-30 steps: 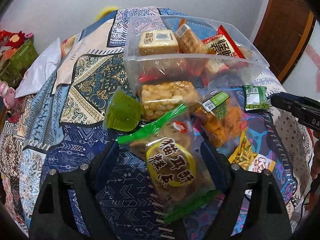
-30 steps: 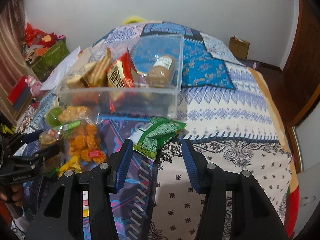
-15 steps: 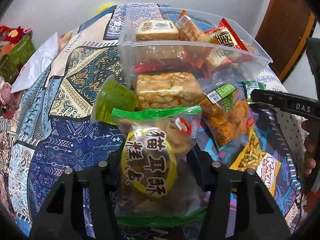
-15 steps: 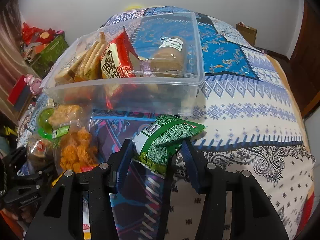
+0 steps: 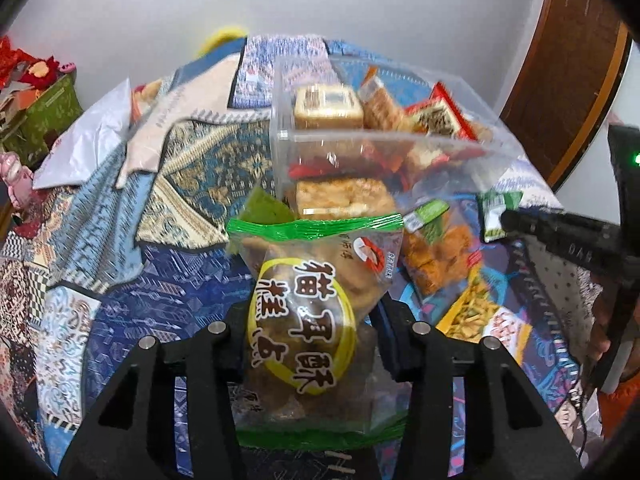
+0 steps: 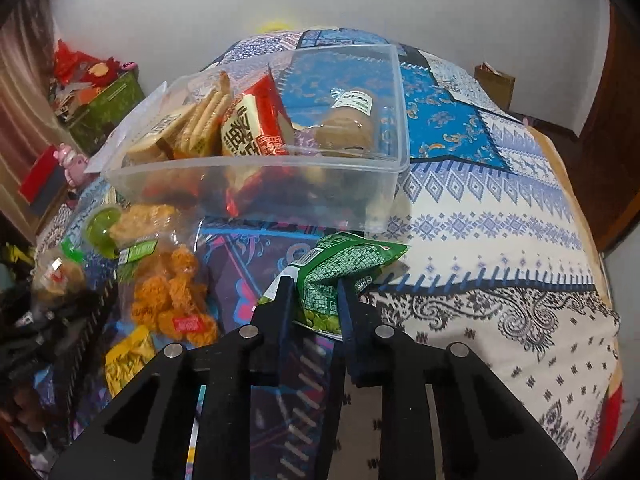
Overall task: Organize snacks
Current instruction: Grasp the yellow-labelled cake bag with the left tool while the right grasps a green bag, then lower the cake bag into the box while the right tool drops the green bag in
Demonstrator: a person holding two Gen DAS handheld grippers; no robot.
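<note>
Snacks lie scattered on a bed covered with a patterned blue quilt (image 6: 492, 216), in front of a clear plastic bin (image 6: 256, 184) that already holds several packets, among them a red-and-cream pack (image 6: 252, 128) and a brown roll with a white label (image 6: 352, 120). The left tool (image 5: 312, 320) has just been closing and now clamps a clear cracker bag (image 5: 316, 280) with green sealed edges and a yellow ring label, the bag standing upright between the jaws, lifted off the quilt, just short of the bin's near wall. The right tool (image 6: 316, 296) has also just been closing and now pinches the near end of a green pea packet (image 6: 340, 264), whose far end points toward the bin and lies close to its front wall. Beside it on the quilt rest a bag of orange fried pieces (image 6: 172, 296), a yellow packet (image 6: 128, 356) and a green jelly cup (image 6: 102, 228), all outside the bin.
</note>
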